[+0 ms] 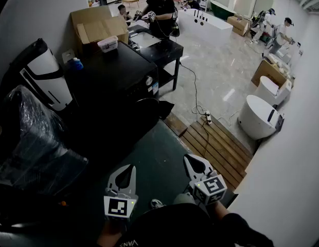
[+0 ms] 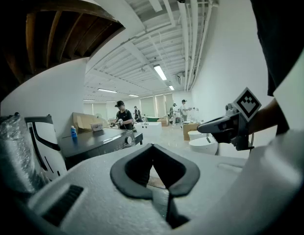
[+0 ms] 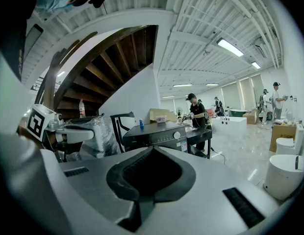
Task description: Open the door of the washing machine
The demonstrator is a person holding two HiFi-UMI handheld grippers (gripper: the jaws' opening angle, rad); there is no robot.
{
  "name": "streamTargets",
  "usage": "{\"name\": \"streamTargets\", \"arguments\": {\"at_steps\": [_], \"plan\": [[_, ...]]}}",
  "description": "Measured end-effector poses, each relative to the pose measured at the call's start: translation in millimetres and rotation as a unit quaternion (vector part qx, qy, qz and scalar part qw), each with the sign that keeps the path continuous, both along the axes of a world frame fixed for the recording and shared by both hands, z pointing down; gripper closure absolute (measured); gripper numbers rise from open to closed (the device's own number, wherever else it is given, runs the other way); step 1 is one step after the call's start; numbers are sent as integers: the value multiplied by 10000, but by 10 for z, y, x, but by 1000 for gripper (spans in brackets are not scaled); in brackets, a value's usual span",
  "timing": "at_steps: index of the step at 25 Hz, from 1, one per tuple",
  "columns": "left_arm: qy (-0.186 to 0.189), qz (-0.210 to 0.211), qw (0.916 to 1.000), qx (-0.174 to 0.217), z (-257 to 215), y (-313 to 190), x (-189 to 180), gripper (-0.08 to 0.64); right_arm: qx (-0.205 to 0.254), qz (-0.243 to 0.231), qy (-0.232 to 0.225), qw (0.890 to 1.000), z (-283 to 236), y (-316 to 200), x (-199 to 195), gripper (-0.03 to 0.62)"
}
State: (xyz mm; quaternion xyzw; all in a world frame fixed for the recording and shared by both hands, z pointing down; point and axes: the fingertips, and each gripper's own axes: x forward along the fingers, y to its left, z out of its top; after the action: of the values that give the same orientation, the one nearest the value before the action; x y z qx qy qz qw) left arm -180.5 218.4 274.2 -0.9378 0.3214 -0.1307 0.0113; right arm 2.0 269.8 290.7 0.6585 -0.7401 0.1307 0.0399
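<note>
While the white left gripper point(image 1: 129, 169) and right gripper point(image 1: 191, 161) hang closed and empty beside the person, evidently before any reach, the black box-shaped washing machine point(image 1: 116, 78) stands well ahead, door apparently shut.

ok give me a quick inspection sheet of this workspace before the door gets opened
surface: dark mat underfoot, pale tiles beyond
job's things: dark washing machine, knob on its front; door too dark to judge
clutter: blue bottle on the machine, cardboard box behind it, plastic-wrapped bundle at left
grippers: left gripper and right gripper both shut, empty, apart from the machine
cables: cable across the tiles to a power strip
surroundings: wooden decking, white tub, people working in the background
</note>
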Motion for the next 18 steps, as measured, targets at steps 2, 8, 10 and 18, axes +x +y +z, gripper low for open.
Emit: {"name": "streamTargets", "arguments": {"at_steps": [2,8,10,18], "plan": [[43,86,9999,-26,13,-1,-20,543,94,-33,-56,9999,-79,-33,-65,588],[34,262,9996,-25,82,-29,-5,541,198,-258,71,9994,-66,-106,-123,476],[3,281,9996,-63,133,-69,28,540,175,-158,6,9997,-40,-168,-72,471],[-240,-14,9994,-245,364,-488,210,523,54,-337,-180,9993,156,-556,208,429]]}}
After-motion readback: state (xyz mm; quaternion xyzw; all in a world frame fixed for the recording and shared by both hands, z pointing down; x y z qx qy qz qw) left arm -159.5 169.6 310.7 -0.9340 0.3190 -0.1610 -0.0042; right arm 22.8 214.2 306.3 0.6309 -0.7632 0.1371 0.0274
